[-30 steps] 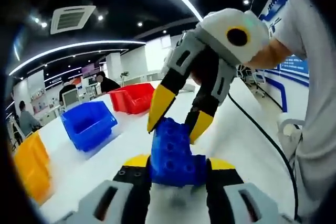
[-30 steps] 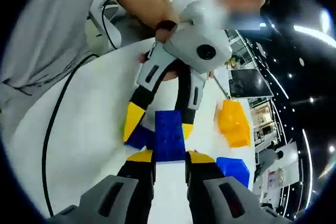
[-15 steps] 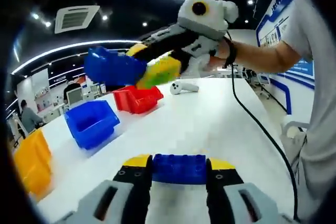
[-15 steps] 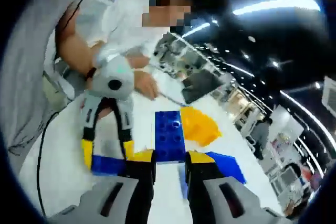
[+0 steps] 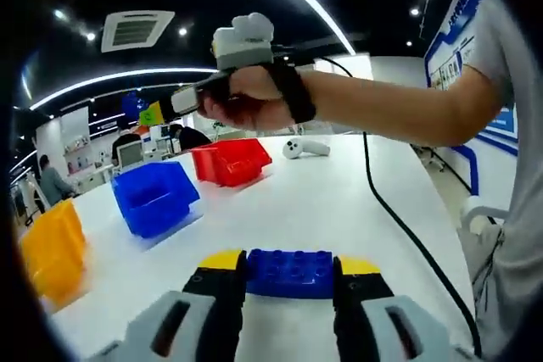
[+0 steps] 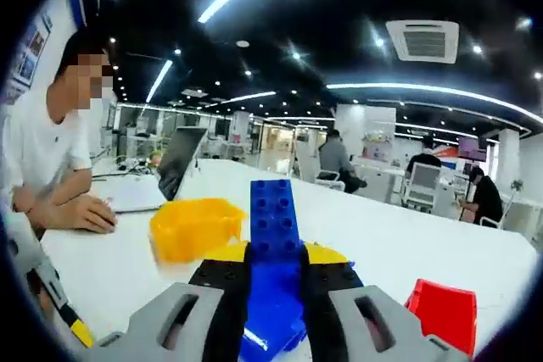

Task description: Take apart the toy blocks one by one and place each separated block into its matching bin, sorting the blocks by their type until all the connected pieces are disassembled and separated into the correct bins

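My left gripper (image 5: 290, 262) is shut on a flat blue block (image 5: 290, 274), held low over the white table (image 5: 339, 201). A hand holds my right gripper (image 5: 146, 112) high at the upper left, above the bins, with a second blue block (image 5: 133, 105) between its yellow tips. In the right gripper view, my right gripper (image 6: 273, 256) is shut on that long blue block (image 6: 273, 218), which stands upright above the blue bin (image 6: 270, 332). The yellow bin (image 6: 195, 228) lies to its left and the red bin (image 6: 441, 313) to its right.
Red bin (image 5: 231, 160), blue bin (image 5: 155, 197) and yellow bin (image 5: 51, 250) stand in a row along the table's left side. A white handheld device (image 5: 304, 148) lies at the back. A black cable (image 5: 399, 226) runs across the table. A seated person (image 6: 51, 150) and a laptop (image 6: 180, 163) are nearby.
The two joined blue blocks have come apart. My right gripper has carried its block up and away over the bins. My left gripper still holds the other block low.
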The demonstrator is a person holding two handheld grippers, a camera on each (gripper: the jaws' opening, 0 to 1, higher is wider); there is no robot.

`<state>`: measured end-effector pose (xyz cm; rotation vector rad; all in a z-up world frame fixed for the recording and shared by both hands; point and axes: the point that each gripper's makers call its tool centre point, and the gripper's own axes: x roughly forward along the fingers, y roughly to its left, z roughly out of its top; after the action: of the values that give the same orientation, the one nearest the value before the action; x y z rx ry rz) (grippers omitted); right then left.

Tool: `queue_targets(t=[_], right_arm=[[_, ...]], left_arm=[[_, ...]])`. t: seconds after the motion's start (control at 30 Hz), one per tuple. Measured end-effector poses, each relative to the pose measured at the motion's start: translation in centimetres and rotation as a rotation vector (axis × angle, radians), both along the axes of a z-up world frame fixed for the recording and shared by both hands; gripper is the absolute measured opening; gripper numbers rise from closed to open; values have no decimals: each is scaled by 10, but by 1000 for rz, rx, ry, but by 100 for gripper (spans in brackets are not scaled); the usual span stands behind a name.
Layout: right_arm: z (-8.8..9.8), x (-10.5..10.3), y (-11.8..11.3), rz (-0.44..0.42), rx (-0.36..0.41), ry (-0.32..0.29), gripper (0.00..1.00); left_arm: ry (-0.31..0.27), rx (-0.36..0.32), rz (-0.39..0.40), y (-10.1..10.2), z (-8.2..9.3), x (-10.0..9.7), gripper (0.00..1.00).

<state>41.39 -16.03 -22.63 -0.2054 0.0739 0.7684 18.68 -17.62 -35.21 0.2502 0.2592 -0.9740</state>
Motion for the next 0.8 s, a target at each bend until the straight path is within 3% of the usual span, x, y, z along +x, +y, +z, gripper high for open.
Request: queue_targets(t=[0.07,0.1,0.17,0.2,0.23,0.37,0.47,0.57,0.67,0.73,0.77,0.8], right_arm=[[-16,7,1,-14,-54,36,24],[-31,5,1,-11,-84,102,24],[-44,6,5,6,-42,189,33],[-44,7,3,5,-50,180,41],[-45,4,0,7,-55,181,42],[-35,-12,-13,5,-31,165,40],[-14,-38,-32,13,22,116,38],[-6,-80,-65,-4,89,99,36],[-14,-114,-91,-18,143,98,33],[-22,-126,-101,-30,159,105,32],[-34,-137,-109,-42,183,152,32],[-42,-134,-120,-54,202,178,32]], left_arm=[[-4,-4,8,0,0,0,42],[-5,-9,11,0,0,0,42],[-8,-17,15,0,0,0,42],[-8,-19,15,0,0,0,41],[-9,-19,16,0,0,0,41],[-5,7,20,-1,1,0,41],[-3,18,20,0,1,0,41],[1,13,31,0,1,1,41],[1,-8,45,-1,2,1,41],[12,-32,63,-1,3,3,41],[12,-31,65,-1,3,3,41],[6,-22,69,-2,3,3,41]])
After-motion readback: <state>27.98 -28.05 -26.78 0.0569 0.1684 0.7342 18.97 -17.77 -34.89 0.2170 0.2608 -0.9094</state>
